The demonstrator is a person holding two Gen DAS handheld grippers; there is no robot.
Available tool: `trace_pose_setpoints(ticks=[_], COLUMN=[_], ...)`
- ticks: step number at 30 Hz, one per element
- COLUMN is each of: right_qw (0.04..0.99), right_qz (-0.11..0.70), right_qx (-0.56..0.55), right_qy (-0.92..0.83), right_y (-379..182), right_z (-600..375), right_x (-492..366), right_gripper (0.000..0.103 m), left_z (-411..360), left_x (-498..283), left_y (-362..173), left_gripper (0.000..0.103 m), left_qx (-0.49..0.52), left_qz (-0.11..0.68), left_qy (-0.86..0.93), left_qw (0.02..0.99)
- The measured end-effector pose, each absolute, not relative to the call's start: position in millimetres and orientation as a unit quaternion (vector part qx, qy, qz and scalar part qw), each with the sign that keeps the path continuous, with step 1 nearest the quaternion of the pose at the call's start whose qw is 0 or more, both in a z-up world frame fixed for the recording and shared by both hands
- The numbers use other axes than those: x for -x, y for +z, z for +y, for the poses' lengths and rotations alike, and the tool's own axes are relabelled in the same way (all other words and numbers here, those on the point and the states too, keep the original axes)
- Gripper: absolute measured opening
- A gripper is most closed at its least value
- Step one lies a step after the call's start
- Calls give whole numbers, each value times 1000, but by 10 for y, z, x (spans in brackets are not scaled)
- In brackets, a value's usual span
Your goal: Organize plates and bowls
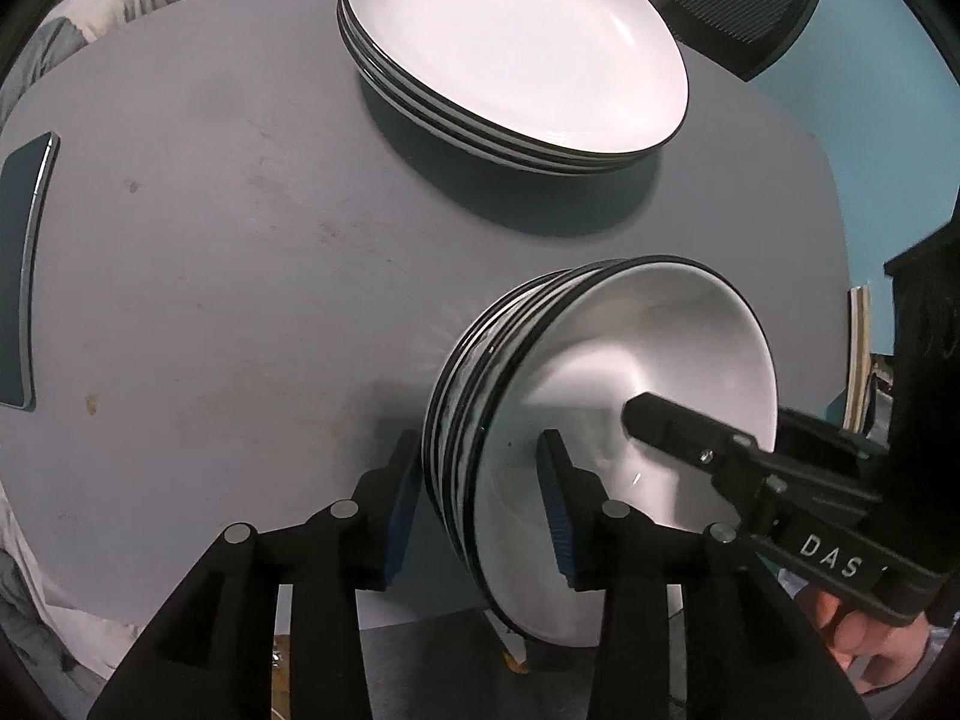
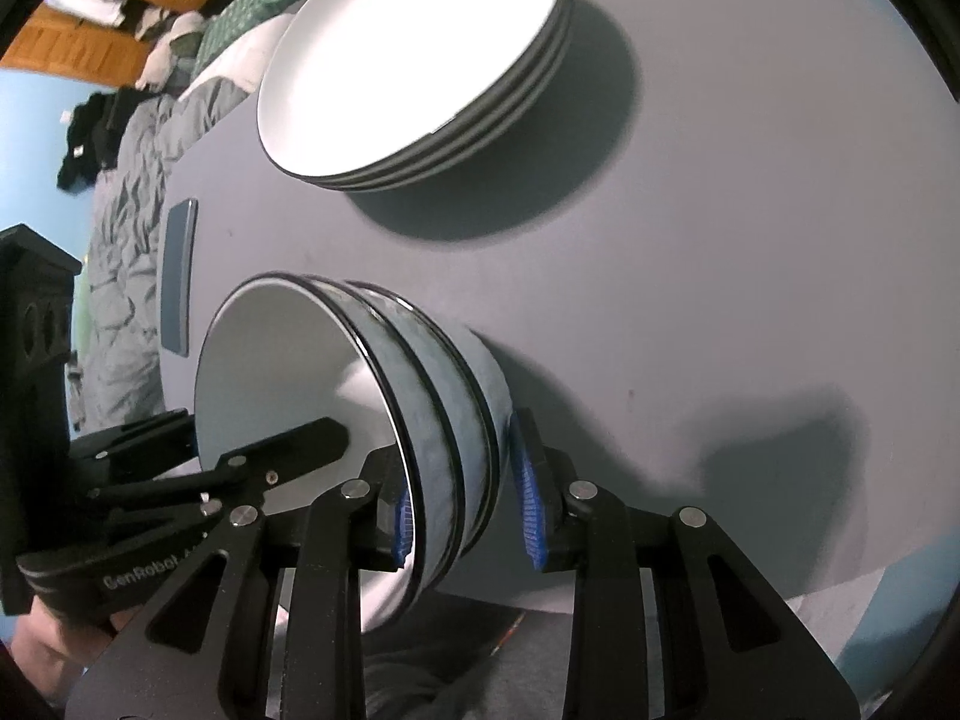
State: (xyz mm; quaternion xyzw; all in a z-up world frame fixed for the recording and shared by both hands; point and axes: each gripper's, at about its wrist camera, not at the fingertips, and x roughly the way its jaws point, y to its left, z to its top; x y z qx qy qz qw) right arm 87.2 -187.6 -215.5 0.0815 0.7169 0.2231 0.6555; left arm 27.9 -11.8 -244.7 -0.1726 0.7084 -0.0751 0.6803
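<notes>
A stack of several nested bowls, white inside with black rims and mottled blue-grey outside, stands near the table's front edge. My left gripper straddles the near-left rims. One pad is just outside the stack, the other inside the top bowl and clear of its wall, so it is open. My right gripper is shut on the bowl stack, one pad inside the top bowl and one on the outer wall. Its inner finger shows in the left wrist view. A stack of white plates sits farther back.
The round grey table bears a dark phone at its left edge. A black mesh chair stands behind the plates. Bedding lies beyond the table's left side. A hand holds the right gripper.
</notes>
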Motion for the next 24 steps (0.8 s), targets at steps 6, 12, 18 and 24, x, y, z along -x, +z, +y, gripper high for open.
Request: trace_pose_setpoints(ticks=[6, 12, 18, 24], right_qw=[648, 644, 636, 630], right_qz=[723, 727, 734, 741], right_qx=[-92, -77, -70, -61], right_qy=[221, 225, 228, 224], right_y=[-2166, -2173, -2191, -2173], right_z=[-1905, -1809, -1754, -1729], right_x=[-891, -920, -947, -960], right_gripper=[29, 31, 31, 20], left_z=[-43, 143, 183, 257], left_x=[-252, -210, -158, -145], left_y=[-2508, -2473, -2436, -2392], left_gripper=[42, 41, 39, 32], left_qx=[177, 202, 205, 207], left_qz=[709, 706, 702, 708], left_qy=[-77, -77, -70, -67], left_qw=[678, 675, 679, 672])
